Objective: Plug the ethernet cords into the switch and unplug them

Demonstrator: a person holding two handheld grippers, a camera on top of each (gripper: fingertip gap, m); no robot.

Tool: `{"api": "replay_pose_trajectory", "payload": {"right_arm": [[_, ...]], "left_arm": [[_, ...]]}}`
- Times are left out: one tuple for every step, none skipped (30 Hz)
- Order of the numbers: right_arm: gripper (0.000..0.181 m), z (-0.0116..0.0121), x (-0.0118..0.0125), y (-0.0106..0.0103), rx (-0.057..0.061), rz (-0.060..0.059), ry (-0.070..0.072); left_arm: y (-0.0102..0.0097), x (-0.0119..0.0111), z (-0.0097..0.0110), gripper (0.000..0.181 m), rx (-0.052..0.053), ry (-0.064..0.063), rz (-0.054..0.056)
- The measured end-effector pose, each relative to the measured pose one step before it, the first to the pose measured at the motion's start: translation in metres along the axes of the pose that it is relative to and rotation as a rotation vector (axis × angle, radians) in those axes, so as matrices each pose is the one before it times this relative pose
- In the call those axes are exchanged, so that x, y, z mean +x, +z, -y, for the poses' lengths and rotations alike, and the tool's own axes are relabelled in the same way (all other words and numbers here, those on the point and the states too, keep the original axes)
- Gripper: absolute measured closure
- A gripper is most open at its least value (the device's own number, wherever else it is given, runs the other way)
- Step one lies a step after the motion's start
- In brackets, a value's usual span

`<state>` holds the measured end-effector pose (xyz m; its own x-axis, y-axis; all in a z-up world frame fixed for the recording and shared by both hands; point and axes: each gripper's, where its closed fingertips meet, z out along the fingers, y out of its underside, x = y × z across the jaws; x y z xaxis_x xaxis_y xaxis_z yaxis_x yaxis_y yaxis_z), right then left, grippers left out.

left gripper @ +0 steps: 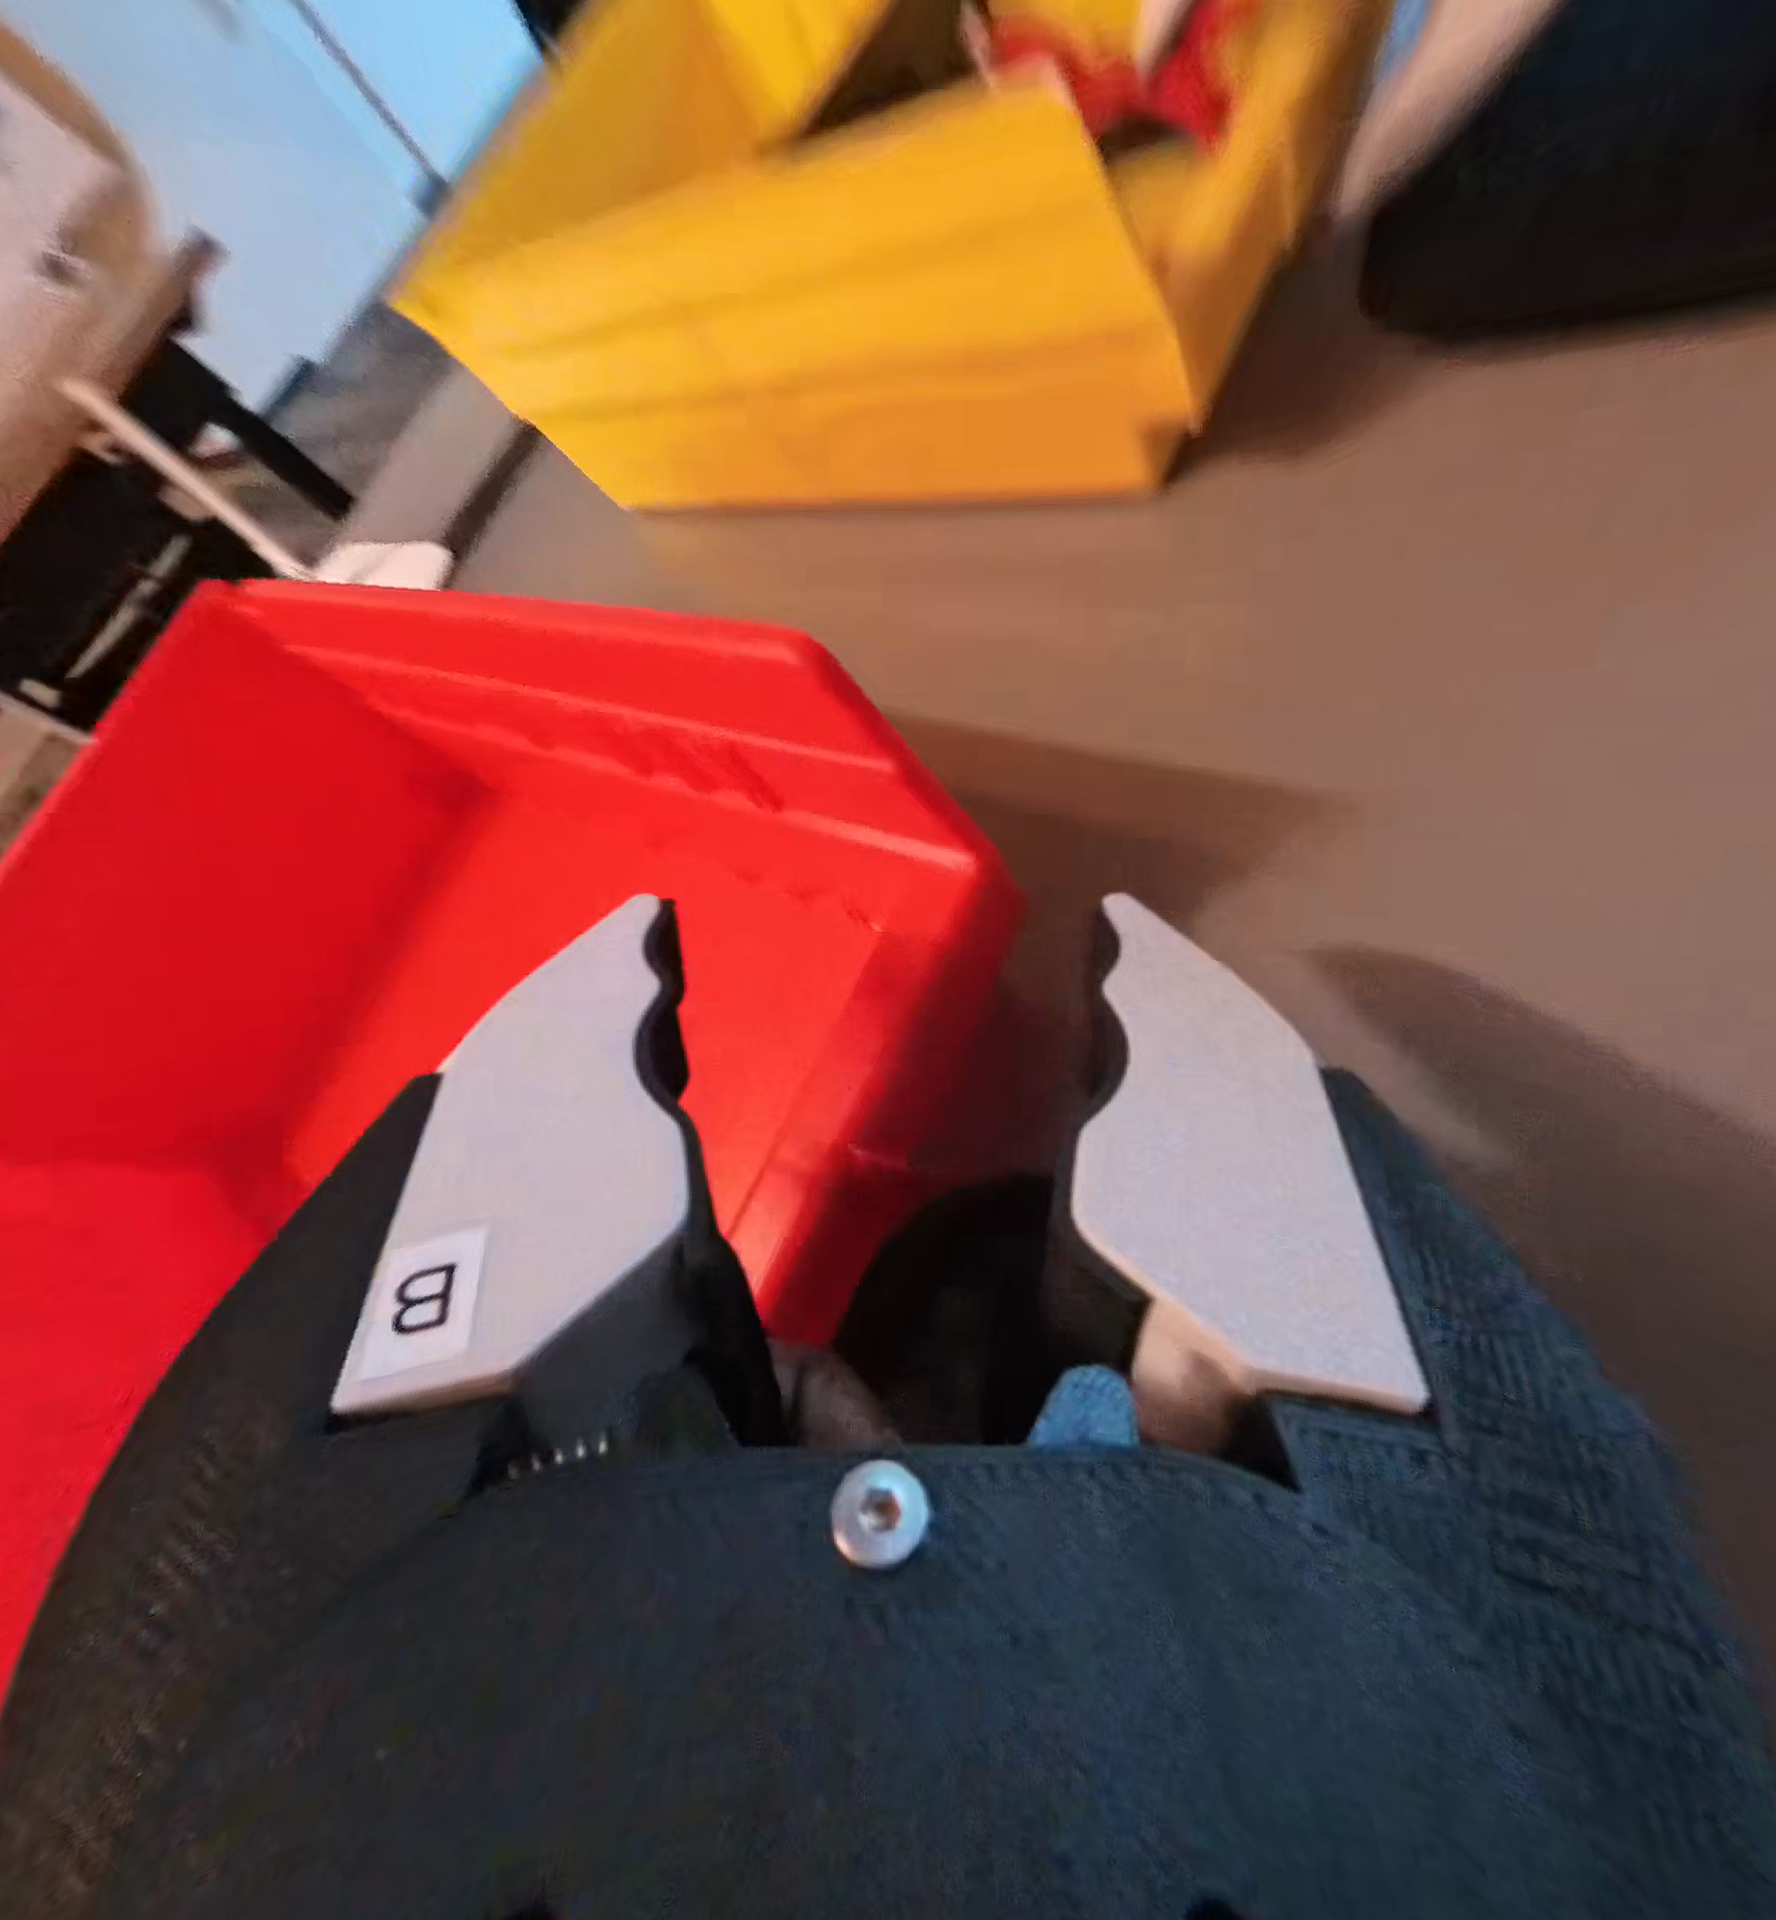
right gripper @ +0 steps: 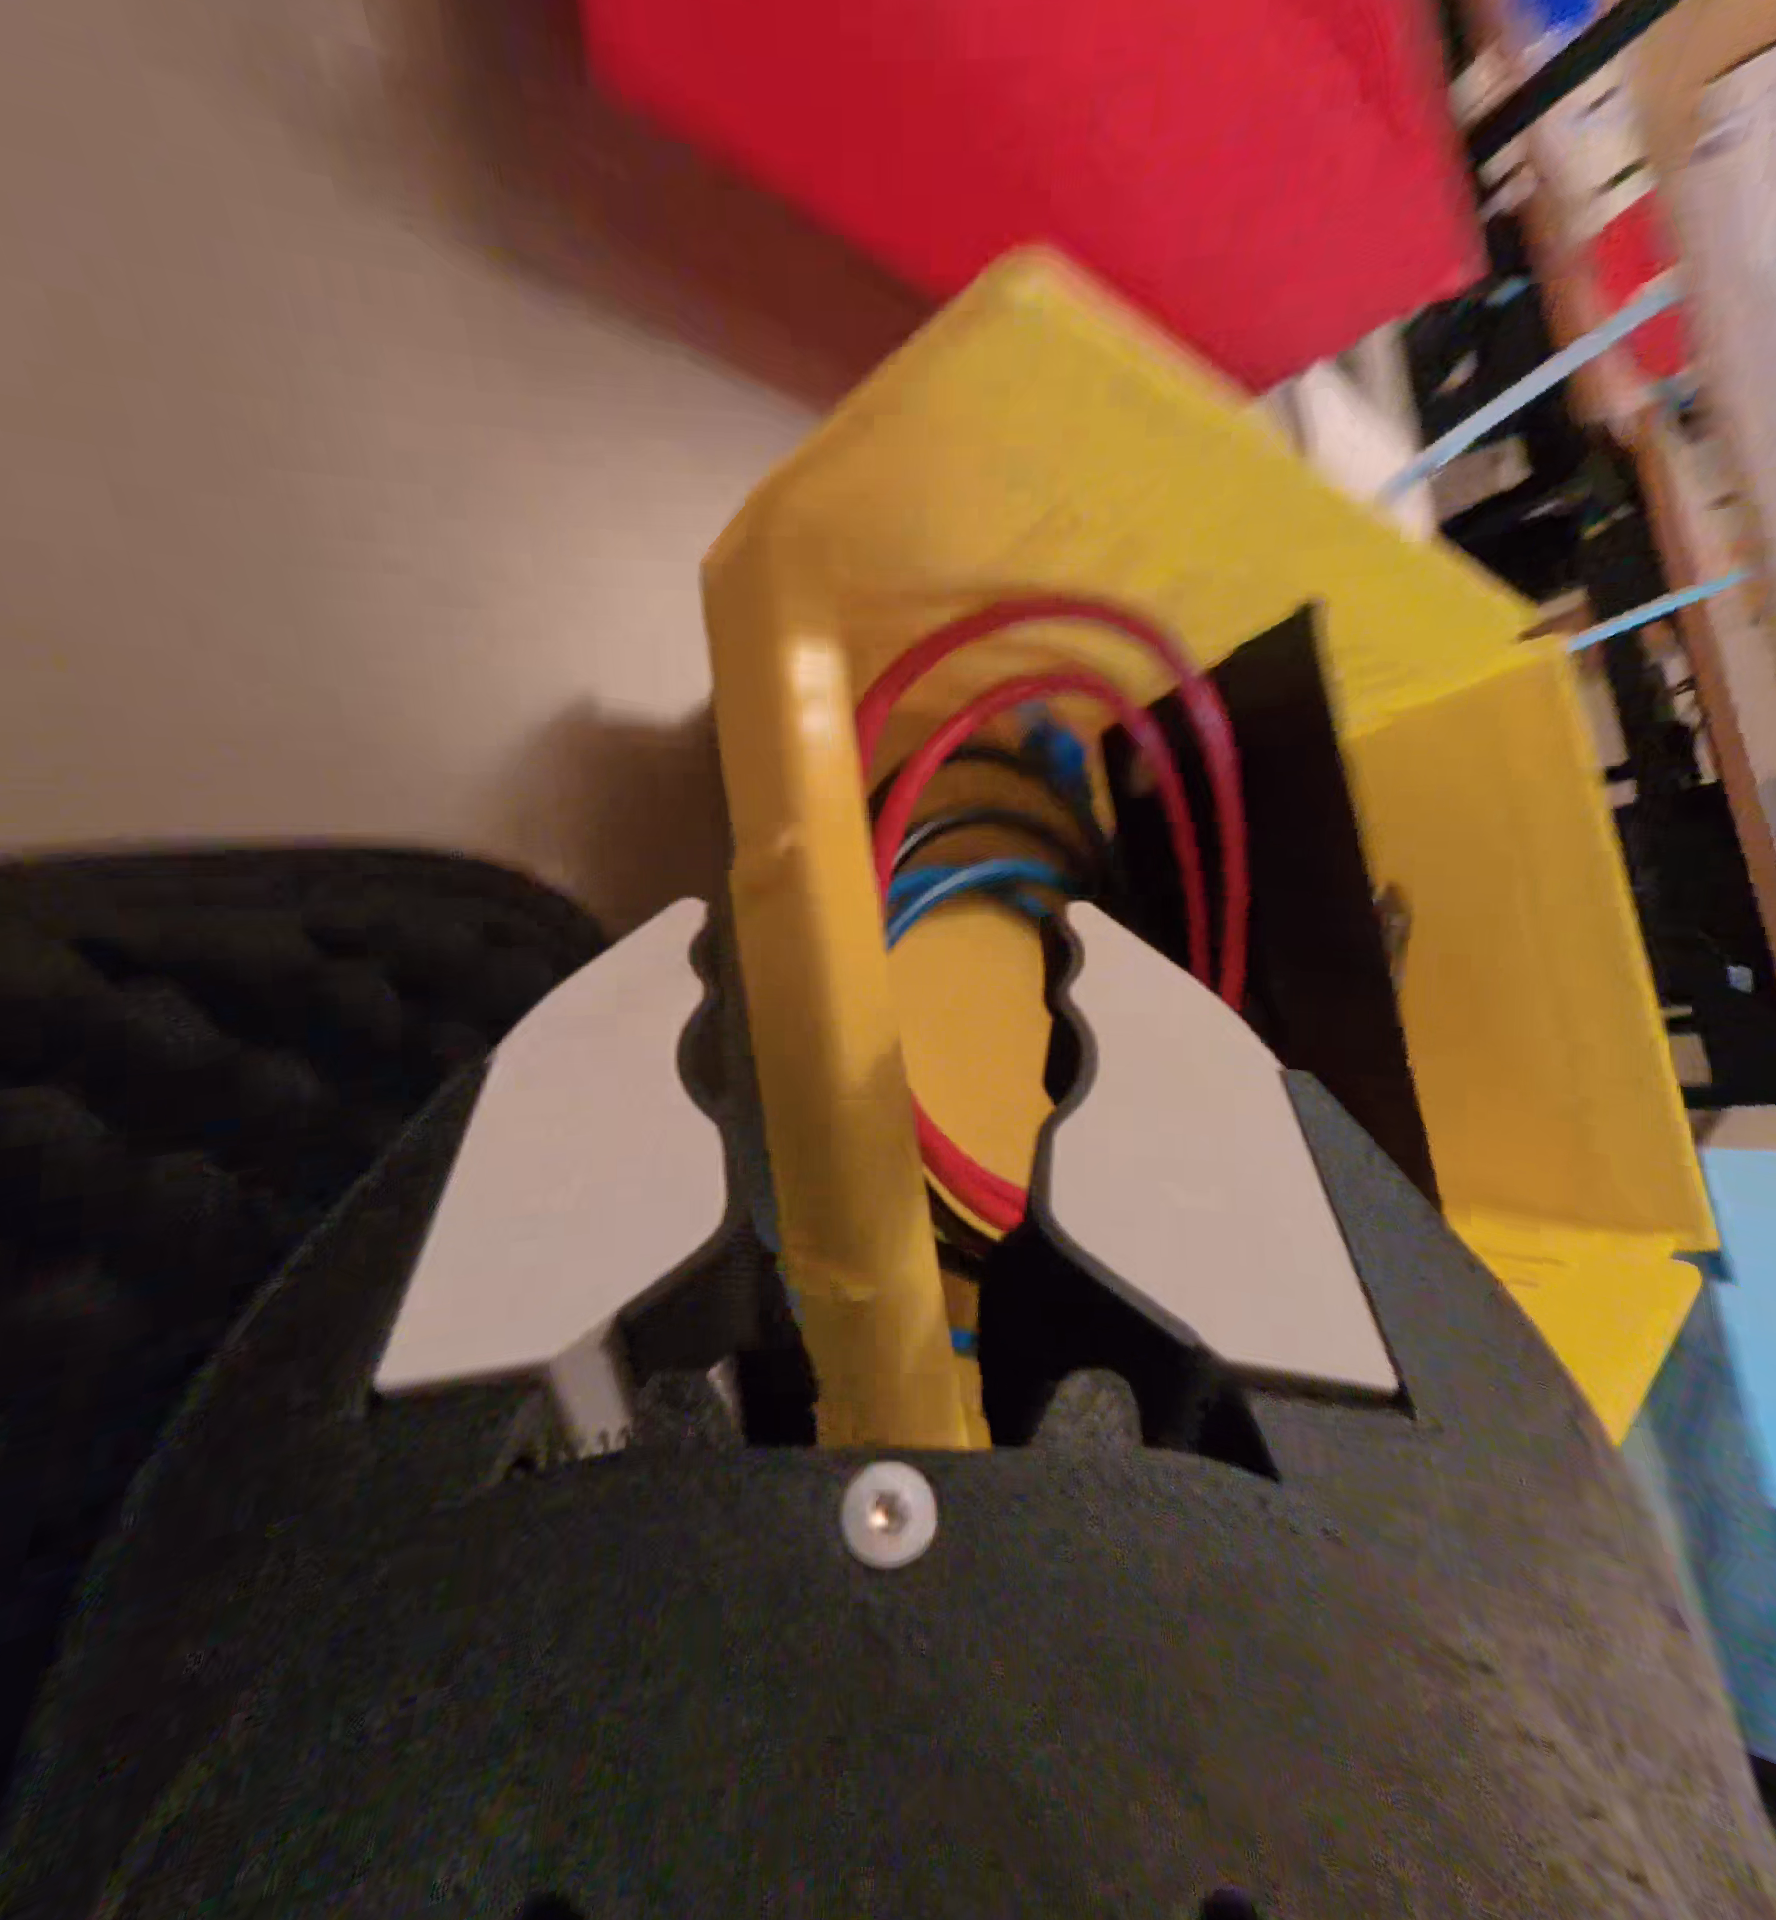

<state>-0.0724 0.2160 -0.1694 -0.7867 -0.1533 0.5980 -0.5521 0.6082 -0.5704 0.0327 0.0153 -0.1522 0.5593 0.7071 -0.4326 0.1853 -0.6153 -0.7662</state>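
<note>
Our right gripper (right gripper: 884, 920), fingers spread, straddles the yellow plastic bin's wall (right gripper: 822, 935); we should close squarely, while our left gripper (left gripper: 884, 914) waits spread.

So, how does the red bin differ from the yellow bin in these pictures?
The red bin looks empty where its inside shows; the yellow bin holds red and blue cords. The right gripper straddles the yellow bin's front wall; the left gripper hangs open by the red bin's corner. Both are plastic, open-topped bins.
</note>
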Motion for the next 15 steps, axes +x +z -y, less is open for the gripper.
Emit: {"api": "replay_pose_trajectory", "payload": {"right_arm": [[0.118, 0.01311, 0.00663, -0.00982, 0.0929, -0.0397, 0.0672], [0.111, 0.01455, 0.00891, -0.01009, 0.0918, -0.0569, 0.0662], [0.105, 0.01585, 0.01151, -0.00959, 0.0940, -0.0755, 0.0687], [0.102, 0.01593, 0.01463, -0.00862, 0.0931, -0.0998, 0.0721], [0.102, 0.01402, 0.01674, -0.00736, 0.0805, -0.1177, 0.0823], [0.099, 0.01038, 0.01503, -0.00603, 0.0562, -0.1102, 0.0896], [0.097, 0.00593, 0.01103, -0.00479, 0.0269, -0.0873, 0.0863], [0.092, 0.00196, 0.00684, -0.00373, 0.0002, -0.0614, 0.0727], [0.079, -0.00151, 0.00370, -0.00270, -0.0221, -0.0415, 0.0559], [0.068, -0.00406, 0.00274, -0.00217, -0.0376, -0.0357, 0.0399], [0.059, -0.00537, 0.00261, -0.00181, -0.0444, -0.0364, 0.0289], [0.053, -0.00606, 0.00209, -0.00148, -0.0434, -0.0345, 0.0221], [0.050, -0.00649, 0.00111, -0.00081, -0.0403, -0.0313, 0.0195], [0.048, -0.00696, 0.00007, 0.00008, -0.0368, -0.0258, 0.0274], [0.048, -0.00724, -0.00132, 0.00109, -0.0350, -0.0155, 0.0414]], "left_arm": [[-0.01167, -0.00708, 0.00936, 0.103, 0.0615, -0.0614, 0.0442], [-0.01137, -0.00971, 0.00907, 0.098, 0.0580, -0.0644, 0.0586], [-0.01048, -0.01346, 0.00904, 0.092, 0.0606, -0.0724, 0.0776], [-0.00888, -0.01580, 0.00916, 0.085, 0.0648, -0.0713, 0.0862], [-0.00691, -0.01623, 0.00820, 0.080, 0.0605, -0.0657, 0.0844], [-0.00498, -0.01583, 0.00599, 0.074, 0.0469, -0.0587, 0.0786], [-0.00297, -0.01477, 0.00386, 0.065, 0.0305, -0.0486, 0.0718], [-0.00150, -0.01295, 0.00259, 0.060, 0.0160, -0.0477, 0.0649], [0.00005, -0.00849, 0.00307, 0.056, 0.0120, -0.0457, 0.0442], [0.00071, -0.00275, 0.00285, 0.052, 0.0058, -0.0334, 0.0142], [0.00064, -0.00043, 0.00115, 0.048, -0.0062, -0.0203, 0.0081], [0.00061, -0.00053, -0.00005, 0.045, -0.0104, -0.0036, 0.0156], [0.00073, 0.00032, 0.00032, 0.044, -0.0029, 0.0033, 0.0182], [0.00136, 0.00321, 0.00027, 0.045, 0.0038, -0.0035, 0.0053], [0.00209, 0.00703, -0.00216, 0.045, -0.0067, -0.0112, -0.0172]]}}
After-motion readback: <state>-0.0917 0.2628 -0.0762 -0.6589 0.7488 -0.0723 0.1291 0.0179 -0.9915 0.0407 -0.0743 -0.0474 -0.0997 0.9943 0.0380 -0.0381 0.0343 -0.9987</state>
